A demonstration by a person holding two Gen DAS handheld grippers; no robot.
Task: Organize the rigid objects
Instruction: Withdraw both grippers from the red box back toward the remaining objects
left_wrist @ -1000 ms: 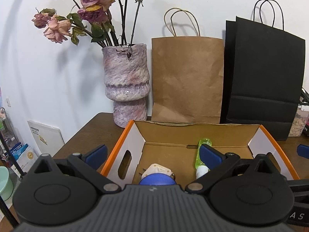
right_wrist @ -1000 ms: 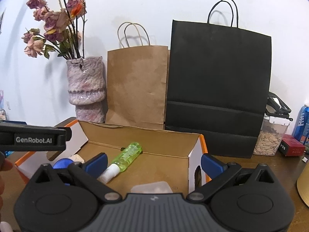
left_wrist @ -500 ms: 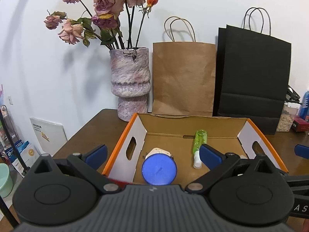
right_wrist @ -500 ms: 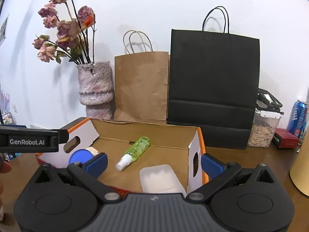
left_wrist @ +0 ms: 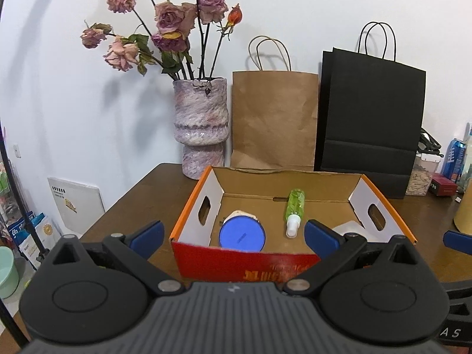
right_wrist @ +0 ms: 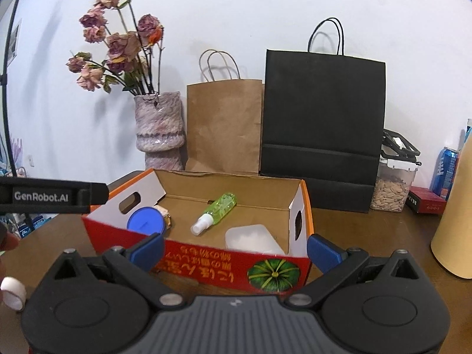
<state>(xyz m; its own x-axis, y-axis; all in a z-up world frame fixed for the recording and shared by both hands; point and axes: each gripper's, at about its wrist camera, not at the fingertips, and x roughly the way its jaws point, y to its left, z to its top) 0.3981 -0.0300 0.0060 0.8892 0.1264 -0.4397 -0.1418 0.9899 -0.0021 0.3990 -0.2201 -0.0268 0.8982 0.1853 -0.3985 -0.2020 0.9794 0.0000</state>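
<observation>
An open cardboard box with a red front and orange rims (left_wrist: 244, 262) (right_wrist: 206, 253) stands on the brown table. Inside it lie a blue-lidded jar (left_wrist: 242, 234) (right_wrist: 146, 221), a green spray bottle (left_wrist: 293, 206) (right_wrist: 216, 211) and a translucent white container (left_wrist: 351, 230) (right_wrist: 250, 237). My left gripper (left_wrist: 234, 240) is open and empty, held before the box's front wall. My right gripper (right_wrist: 234, 249) is open and empty, also in front of the box.
Behind the box stand a pink vase with dried roses (left_wrist: 202, 129) (right_wrist: 159, 129), a brown paper bag (left_wrist: 273, 121) and a black paper bag (left_wrist: 371, 118). A seed jar (right_wrist: 391, 185), cans and a tan cylinder (right_wrist: 454, 212) stand at the right.
Both grippers have pulled back and up from over the box; the box's red front wall is now in view. Both stay open and empty.
</observation>
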